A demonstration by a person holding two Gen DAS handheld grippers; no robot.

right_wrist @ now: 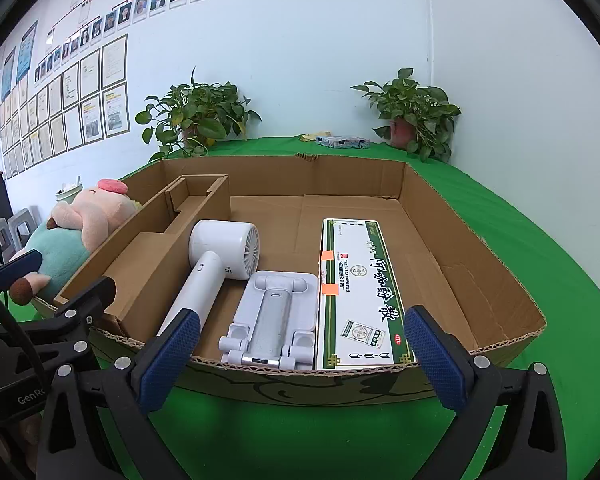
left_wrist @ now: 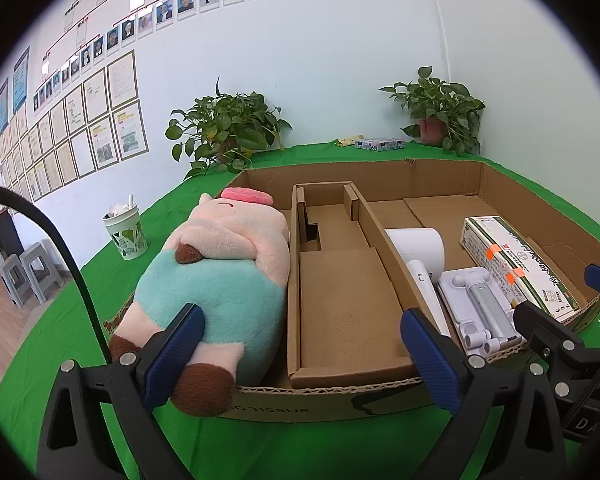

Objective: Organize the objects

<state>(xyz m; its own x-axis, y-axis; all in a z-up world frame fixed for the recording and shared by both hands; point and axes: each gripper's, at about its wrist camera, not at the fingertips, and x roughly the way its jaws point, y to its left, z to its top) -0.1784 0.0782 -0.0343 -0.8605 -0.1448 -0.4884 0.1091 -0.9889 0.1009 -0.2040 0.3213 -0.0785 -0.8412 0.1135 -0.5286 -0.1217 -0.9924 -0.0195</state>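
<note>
green tabletop [right_wrist: 540, 240]: both grippers, left [left_wrist: 300, 356] and right [right_wrist: 300, 356], tilt downward, jaws wide, empty.

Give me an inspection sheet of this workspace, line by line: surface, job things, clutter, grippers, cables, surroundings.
Surface: green cloth over the table.
Job's things: cardboard tray holds plush toy in its left section, fan, phone stand and medicine box side by side in its right section; inner cardboard divider holds nothing seen.
Clutter: paper cup left of the tray; small pack at the back.
Grippers: left gripper jaws open, nothing between them; right gripper jaws open, nothing between them.
Cables: black cable arching at left.
Surroundings: two potted plants, framed papers and photos on the wall, grey stools.
</note>
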